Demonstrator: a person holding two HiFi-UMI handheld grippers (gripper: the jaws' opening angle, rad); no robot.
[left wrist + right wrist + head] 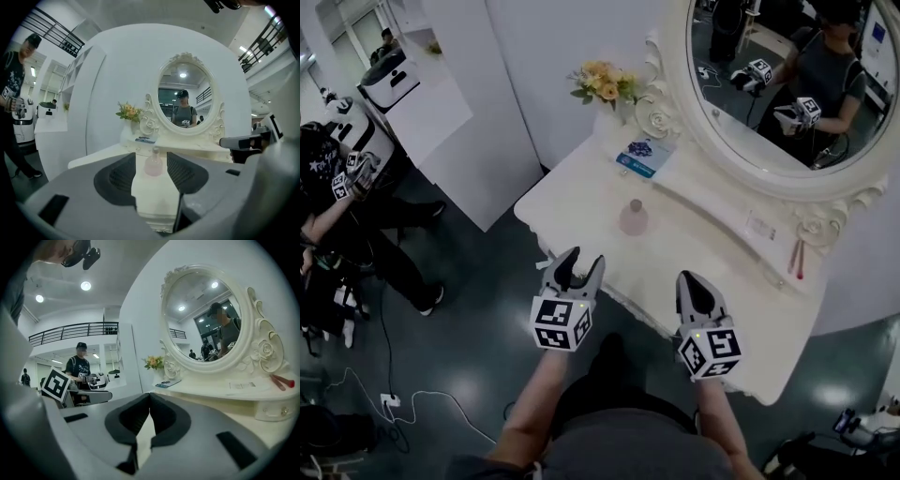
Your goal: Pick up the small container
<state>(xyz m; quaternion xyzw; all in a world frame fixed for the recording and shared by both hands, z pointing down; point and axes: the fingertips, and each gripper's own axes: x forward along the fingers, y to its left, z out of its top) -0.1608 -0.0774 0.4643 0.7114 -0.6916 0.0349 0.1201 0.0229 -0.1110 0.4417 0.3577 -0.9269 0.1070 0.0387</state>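
The small container (634, 217) is a pale pink bottle with a narrow neck, standing upright near the front of the white dressing table (581, 178). My left gripper (581, 262) hovers at the table's front edge, short of the bottle, its jaws open and empty. In the left gripper view the bottle (153, 165) shows straight ahead in the gap of the left gripper (151, 155), still some way off. My right gripper (695, 280) is further right over the table's front edge, shut with nothing in it. In the right gripper view the right gripper (150, 395) has its tips touching.
An oval mirror (787, 84) in an ornate white frame backs the table. A vase of yellow flowers (605, 84) and a blue booklet (645, 156) stand at the back left, a white card (759, 225) and red sticks (797, 258) to the right. A person (337, 206) sits at far left.
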